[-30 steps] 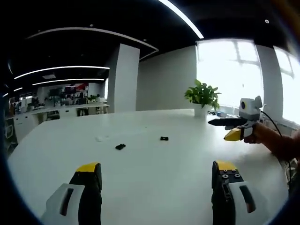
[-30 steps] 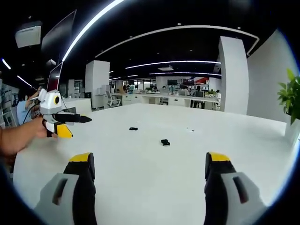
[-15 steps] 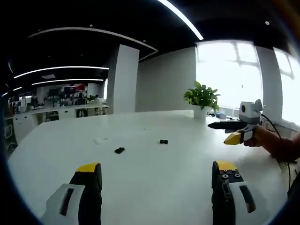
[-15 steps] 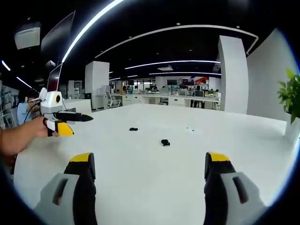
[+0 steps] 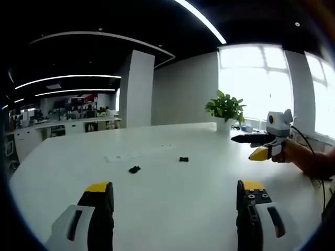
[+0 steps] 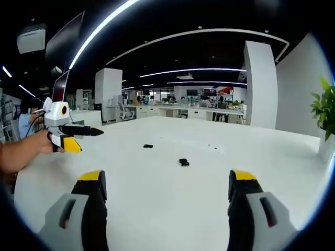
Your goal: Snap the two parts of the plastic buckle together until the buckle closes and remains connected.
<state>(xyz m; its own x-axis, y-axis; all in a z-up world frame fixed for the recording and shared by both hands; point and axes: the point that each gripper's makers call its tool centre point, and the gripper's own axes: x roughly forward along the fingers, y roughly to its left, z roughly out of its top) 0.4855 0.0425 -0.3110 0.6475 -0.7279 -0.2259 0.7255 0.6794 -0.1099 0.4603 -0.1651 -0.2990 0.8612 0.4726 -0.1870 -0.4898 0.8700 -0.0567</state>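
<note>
Two small black buckle parts lie apart on the white table (image 5: 172, 198). In the left gripper view one part (image 5: 134, 169) lies left of centre and the other part (image 5: 183, 159) sits farther back to its right. The right gripper view shows a nearer part (image 6: 183, 162) and a farther part (image 6: 148, 146). My left gripper (image 5: 175, 191) hangs open above the near table, well short of both parts. My right gripper (image 6: 166, 182) is open too, nothing between its jaws. Each gripper appears in the other's view, held by a hand: the right gripper (image 5: 250, 139), the left gripper (image 6: 84, 130).
A potted plant (image 5: 226, 108) stands at the table's far edge by bright windows. White pillars (image 6: 259, 83) and office desks (image 6: 178, 110) lie beyond the table. A person's forearm (image 6: 21, 151) reaches in from the left.
Both views drifted slightly; the buckle parts sit a little lower in the left gripper view and lower in the right gripper view. The parts themselves have not moved. Both grippers stay open.
</note>
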